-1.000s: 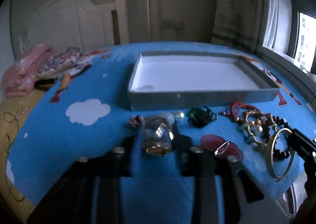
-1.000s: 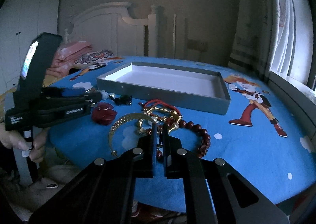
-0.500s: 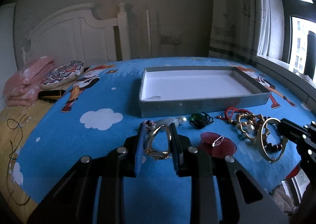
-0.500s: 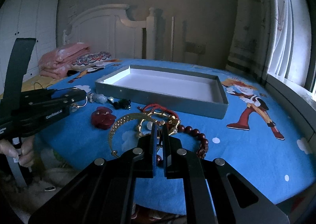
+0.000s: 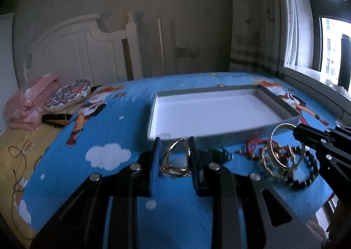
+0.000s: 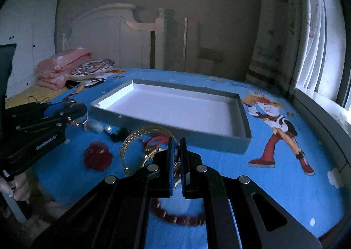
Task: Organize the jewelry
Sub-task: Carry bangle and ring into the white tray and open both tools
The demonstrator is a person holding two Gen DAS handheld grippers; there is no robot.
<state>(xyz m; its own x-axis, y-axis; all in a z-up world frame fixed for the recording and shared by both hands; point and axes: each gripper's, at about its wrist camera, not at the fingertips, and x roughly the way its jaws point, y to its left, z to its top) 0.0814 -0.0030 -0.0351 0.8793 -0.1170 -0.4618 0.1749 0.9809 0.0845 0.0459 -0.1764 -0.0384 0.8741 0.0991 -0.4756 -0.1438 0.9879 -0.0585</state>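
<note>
Pinching thin, stiff, slippery rims: my left hand-held gripper clamps a gold ring, my right hand-held gripper a gold bangle.

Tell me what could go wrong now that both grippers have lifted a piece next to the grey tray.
1. The left gripper holds the gold open-frame ring only by its thin sides; it could twist or pop out.
2. The right gripper pinches the large gold hoop at one rim point; the hoop may swing.
3. It hangs over the tangled gold chain and dark bead bracelet, which could snag.
</note>
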